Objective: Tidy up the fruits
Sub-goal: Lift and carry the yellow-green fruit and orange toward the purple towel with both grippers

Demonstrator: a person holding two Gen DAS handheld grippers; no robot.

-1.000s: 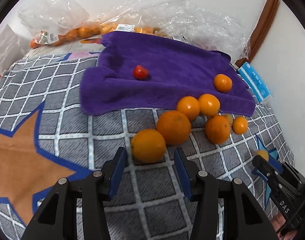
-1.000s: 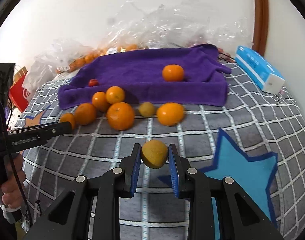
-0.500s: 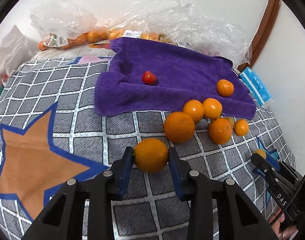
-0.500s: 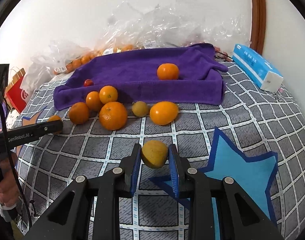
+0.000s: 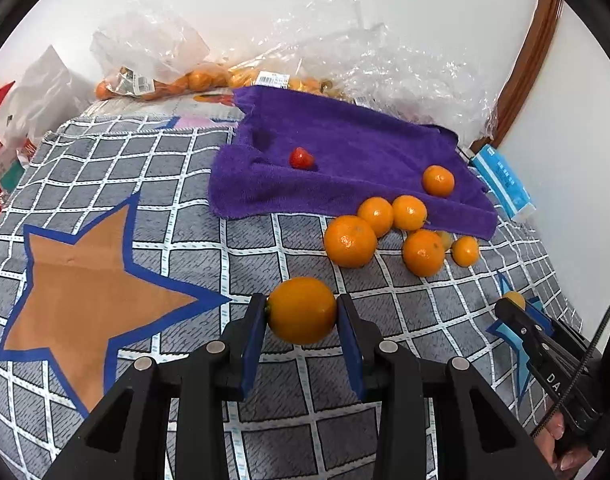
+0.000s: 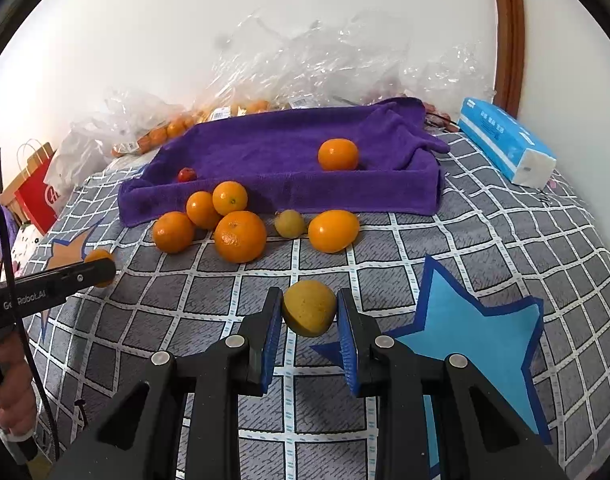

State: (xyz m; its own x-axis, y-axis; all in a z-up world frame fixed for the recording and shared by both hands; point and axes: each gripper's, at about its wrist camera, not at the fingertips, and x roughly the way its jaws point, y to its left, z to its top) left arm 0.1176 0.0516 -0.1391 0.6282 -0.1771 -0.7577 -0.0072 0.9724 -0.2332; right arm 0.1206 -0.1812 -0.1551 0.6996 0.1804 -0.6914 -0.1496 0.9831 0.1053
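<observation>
My left gripper is shut on an orange, held just above the checked cover. In the right wrist view my right gripper is shut on a yellowish fruit. A purple towel lies ahead with a small red fruit and one orange on it. Several loose oranges lie in front of the towel's near edge. The right gripper also shows at the right of the left wrist view, and the left gripper at the left of the right wrist view.
Clear plastic bags with more oranges lie behind the towel along the wall. A blue tissue pack sits at the right. A red paper bag stands at the far left. The cover carries star patches.
My left gripper closed on the nearest orange and lifted it back from the pile. The right gripper kept its hold on the yellowish fruit and stayed in place.
</observation>
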